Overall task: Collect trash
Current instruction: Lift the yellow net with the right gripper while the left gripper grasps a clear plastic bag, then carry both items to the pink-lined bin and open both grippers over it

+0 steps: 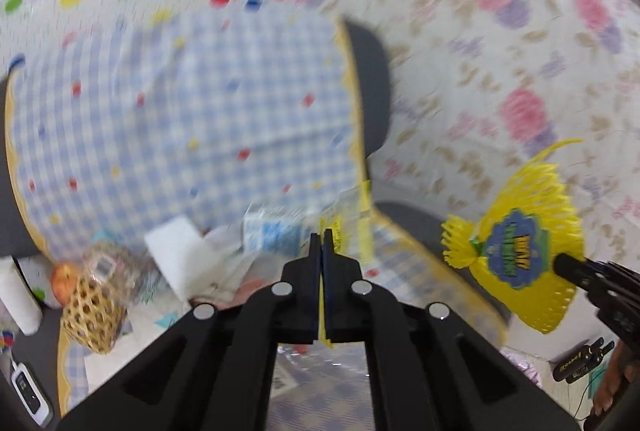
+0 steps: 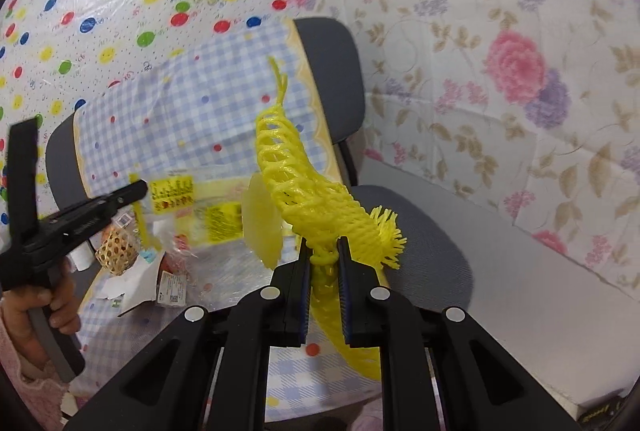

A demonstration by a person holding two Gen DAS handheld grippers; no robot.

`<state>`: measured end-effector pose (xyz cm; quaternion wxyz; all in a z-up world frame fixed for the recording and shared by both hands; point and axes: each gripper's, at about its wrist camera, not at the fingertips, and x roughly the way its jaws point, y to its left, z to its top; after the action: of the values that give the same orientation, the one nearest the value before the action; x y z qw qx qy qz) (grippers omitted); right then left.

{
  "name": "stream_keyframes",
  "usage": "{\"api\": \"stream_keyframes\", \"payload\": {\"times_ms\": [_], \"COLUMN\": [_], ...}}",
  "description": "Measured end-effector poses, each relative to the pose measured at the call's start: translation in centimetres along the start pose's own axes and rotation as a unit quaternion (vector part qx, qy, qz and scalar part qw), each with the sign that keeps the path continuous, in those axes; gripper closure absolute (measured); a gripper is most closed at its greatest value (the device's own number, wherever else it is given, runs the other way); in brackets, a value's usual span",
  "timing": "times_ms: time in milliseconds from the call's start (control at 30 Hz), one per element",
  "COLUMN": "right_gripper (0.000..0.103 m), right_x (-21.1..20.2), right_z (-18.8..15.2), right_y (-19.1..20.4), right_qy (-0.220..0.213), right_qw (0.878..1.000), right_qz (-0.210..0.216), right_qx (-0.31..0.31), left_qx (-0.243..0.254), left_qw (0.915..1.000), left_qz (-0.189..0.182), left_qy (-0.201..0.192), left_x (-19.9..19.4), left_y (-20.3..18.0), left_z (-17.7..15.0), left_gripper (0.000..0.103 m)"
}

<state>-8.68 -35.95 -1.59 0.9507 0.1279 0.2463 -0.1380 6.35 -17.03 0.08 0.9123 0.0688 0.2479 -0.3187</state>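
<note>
A yellow foam net is pinched between the jaws of the right hand-held gripper at centre frame of the right wrist view, its mesh curving up toward the upper middle and its frayed end spreading to the right. In the left wrist view the same net, bearing a blue and green label, is seen at the right edge, held off the chair.

The left hand-held gripper is pressed together on a clear plastic wrapper with yellow print, a thin yellow edge being visible between the pads at lower centre. In the right wrist view this gripper appears at the left, with the wrapper hanging from its tip.

A blue checked cloth is draped over a grey chair. On the seat, at lower left of the left wrist view, a woven basket, an apple and a white box are gathered among further wrappers, blurred.
</note>
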Motion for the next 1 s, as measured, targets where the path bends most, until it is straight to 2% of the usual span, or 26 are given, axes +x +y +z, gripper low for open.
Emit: {"api": "stream_keyframes", "payload": {"times_ms": [67,200,400,567,733,833,1000], "right_gripper": [0.09,0.09,0.09,0.09,0.09,0.09,0.09], "right_x": [-1.6,-4.4,-8.4,-12.0,-13.9,-14.0,-13.0], "right_z": [-0.2,-1.1,-3.8,-7.1,-10.8,-12.9,-15.7], "right_y": [-0.5,-1.5,-3.7,-6.0,-8.0,-9.0,-10.3], "right_qy": [-0.006,-0.008,-0.003,0.019,0.045,0.063,0.098], "right_qw": [1.0,1.0,0.998,0.994,0.988,0.984,0.979], "right_qz": [-0.009,-0.026,-0.059,-0.107,-0.136,-0.144,-0.154], "right_qx": [-0.003,-0.003,0.013,0.033,0.061,0.08,0.092], "left_qx": [0.012,0.036,0.055,0.069,0.074,0.07,0.074], "left_qw": [0.9996,0.9978,0.9932,0.9906,0.9881,0.9852,0.9825], "left_qz": [-0.014,-0.043,-0.1,-0.115,-0.134,-0.156,-0.168], "left_qy": [-0.02,-0.036,-0.024,-0.03,-0.014,0.003,0.033], "left_x": [-2.1,-5.1,-8.4,-10.3,-11.0,-11.2,-10.2], "left_y": [-1.8,-4.9,-9.1,-12.3,-14.8,-16.0,-17.7], "left_z": [0.1,-0.8,-4.2,-7.2,-10.6,-12.8,-15.5], "left_gripper": [0.103,0.103,0.103,0.103,0.103,0.103,0.103]}}
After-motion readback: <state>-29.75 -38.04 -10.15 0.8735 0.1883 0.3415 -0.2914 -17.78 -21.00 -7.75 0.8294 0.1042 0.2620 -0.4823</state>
